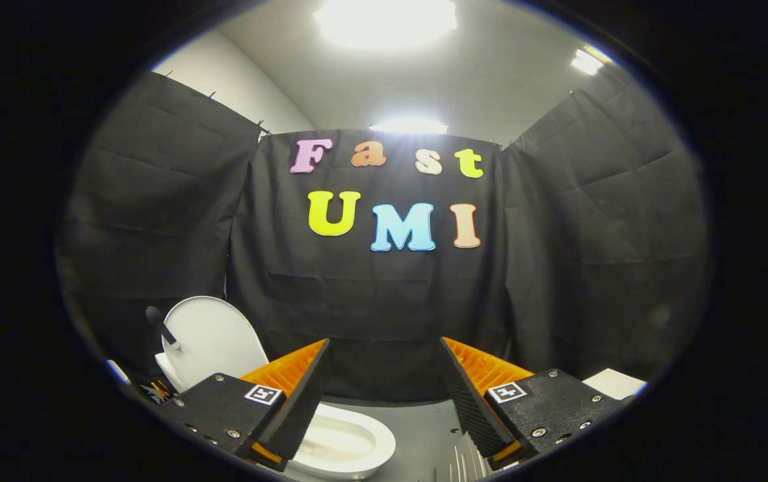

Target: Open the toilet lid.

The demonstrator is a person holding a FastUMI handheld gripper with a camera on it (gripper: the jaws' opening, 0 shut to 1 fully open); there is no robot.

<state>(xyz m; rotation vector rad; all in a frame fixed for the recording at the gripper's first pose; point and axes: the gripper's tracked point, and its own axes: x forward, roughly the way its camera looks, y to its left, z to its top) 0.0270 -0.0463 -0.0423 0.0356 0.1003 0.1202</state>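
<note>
A white toilet stands low to the left of my fingers. Its lid (209,338) is raised upright and leans back toward the black cloth wall. The bowl's white rim (350,442) lies open below, partly hidden behind my left finger. A short black handle (159,323) sticks out from the lid's left edge. My gripper (384,358) is open, its orange and black fingers (296,395) wide apart with nothing between them. They sit above and just right of the bowl, touching nothing.
Black cloth walls close in the booth on three sides. The floor ahead is grey. A white block (615,383) sits low to the right, beyond the right finger. Bright ceiling lights shine overhead.
</note>
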